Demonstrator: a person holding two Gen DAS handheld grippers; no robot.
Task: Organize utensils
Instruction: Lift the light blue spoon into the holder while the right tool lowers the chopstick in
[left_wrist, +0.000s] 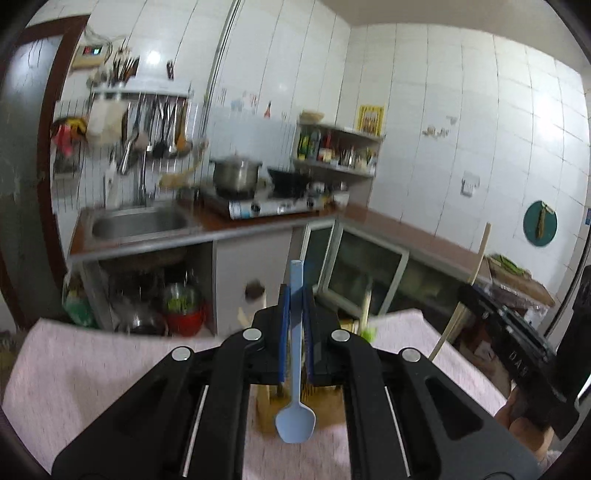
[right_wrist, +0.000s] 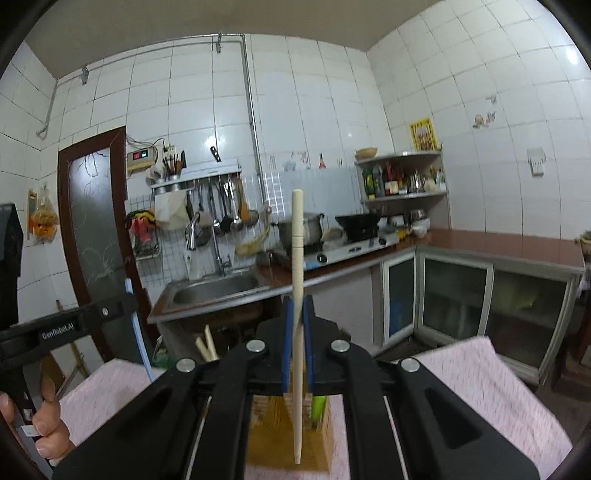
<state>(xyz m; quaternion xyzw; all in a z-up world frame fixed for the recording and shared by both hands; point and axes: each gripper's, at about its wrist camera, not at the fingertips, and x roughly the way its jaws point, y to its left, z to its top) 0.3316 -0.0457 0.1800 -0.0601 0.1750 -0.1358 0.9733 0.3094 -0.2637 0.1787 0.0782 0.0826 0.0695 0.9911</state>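
My left gripper (left_wrist: 296, 292) is shut on a light blue plastic spoon (left_wrist: 295, 424), handle up and bowl hanging down. Beneath the spoon stands a wooden utensil holder (left_wrist: 264, 406) on the pink cloth (left_wrist: 92, 369). My right gripper (right_wrist: 298, 308) is shut on a cream wooden chopstick (right_wrist: 297, 240) held upright, its thin tip over the wooden holder (right_wrist: 273, 446). In the left wrist view, the right gripper (left_wrist: 517, 343) is on the right with its chopstick (left_wrist: 478, 266). In the right wrist view, the left gripper (right_wrist: 74, 323) is on the left with the spoon handle (right_wrist: 139, 332).
Two more chopsticks (right_wrist: 206, 345) and a green utensil (right_wrist: 318, 408) stick out by the holder. Behind the table runs an L-shaped counter with a steel sink (left_wrist: 140, 221), a stove with a pot (left_wrist: 236, 173) and glass-door cabinets (right_wrist: 454, 299). A hand (right_wrist: 48, 435) grips the left tool.
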